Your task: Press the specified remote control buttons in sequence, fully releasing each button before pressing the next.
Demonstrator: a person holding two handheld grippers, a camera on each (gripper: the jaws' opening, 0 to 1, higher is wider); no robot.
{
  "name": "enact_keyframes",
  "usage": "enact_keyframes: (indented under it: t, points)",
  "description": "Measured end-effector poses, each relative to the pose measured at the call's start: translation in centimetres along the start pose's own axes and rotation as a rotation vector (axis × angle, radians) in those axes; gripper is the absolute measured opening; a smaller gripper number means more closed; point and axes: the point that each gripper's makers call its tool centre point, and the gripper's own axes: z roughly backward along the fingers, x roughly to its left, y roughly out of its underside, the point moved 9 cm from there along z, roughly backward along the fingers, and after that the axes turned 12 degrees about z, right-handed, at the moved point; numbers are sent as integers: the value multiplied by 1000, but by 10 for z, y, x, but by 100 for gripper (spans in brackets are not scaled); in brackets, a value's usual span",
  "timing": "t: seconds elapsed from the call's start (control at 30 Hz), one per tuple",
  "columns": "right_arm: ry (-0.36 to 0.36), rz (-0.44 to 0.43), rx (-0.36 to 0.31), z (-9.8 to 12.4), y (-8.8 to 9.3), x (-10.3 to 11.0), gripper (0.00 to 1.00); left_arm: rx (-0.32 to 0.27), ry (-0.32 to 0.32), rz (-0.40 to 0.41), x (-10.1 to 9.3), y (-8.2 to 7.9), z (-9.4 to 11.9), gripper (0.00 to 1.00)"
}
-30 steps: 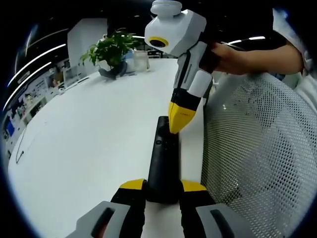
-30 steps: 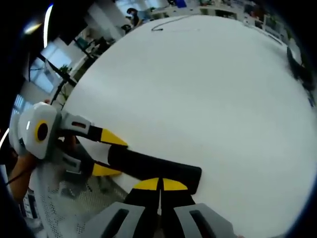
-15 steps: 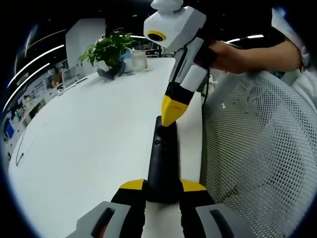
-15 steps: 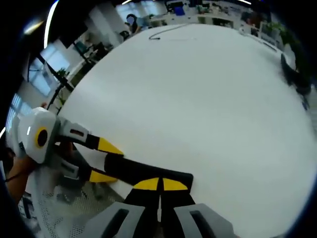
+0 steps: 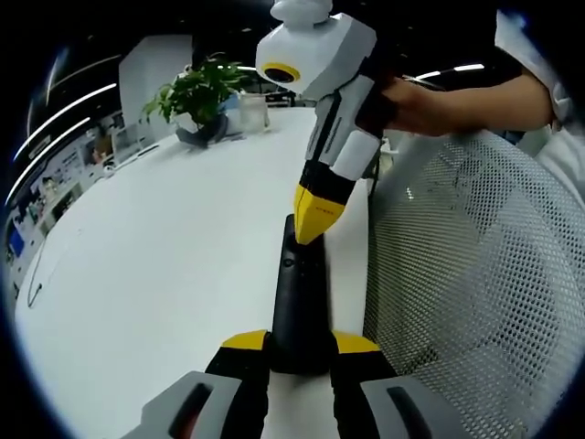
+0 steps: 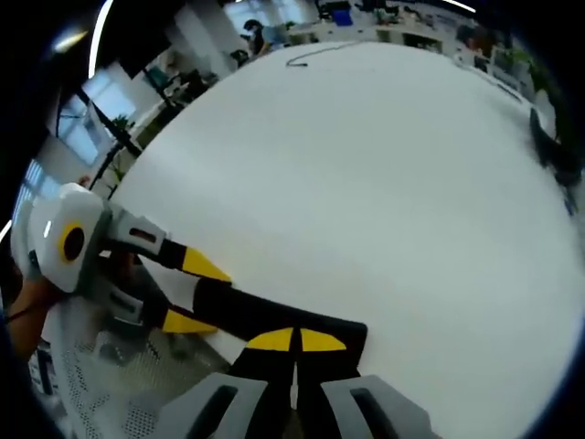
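I hold the remote control (image 5: 300, 302) in my left claw (image 5: 300, 346), jaws clamped on its near end; it lies lengthwise along the surface (image 5: 164, 265) close to the edge that borders a mesh chair back (image 5: 466, 293). My right claw (image 5: 313, 219) has its yellow tips shut together, empty, and bears point-down on the far end of the remote; I judge one press in the sequence to be in hand. How many buttons are done I cannot tell, and the release and any later presses remain. At the far corner of the surface stands a pot (image 5: 203, 133) holding a green plant (image 5: 196, 91), with a clear jar (image 5: 254, 112) beside it; the jar's contents are too small to tell.
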Motion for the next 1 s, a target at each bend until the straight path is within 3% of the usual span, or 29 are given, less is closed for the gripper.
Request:
enact_keyframes:
  t: [0.2, 1.0]
  points:
    - [-19, -42, -12, 1, 1, -5, 0, 4, 0, -1, 1, 0, 0, 25]
    - [-15, -32, -22, 2, 1, -5, 0, 1, -6, 8, -2, -1, 0, 24]
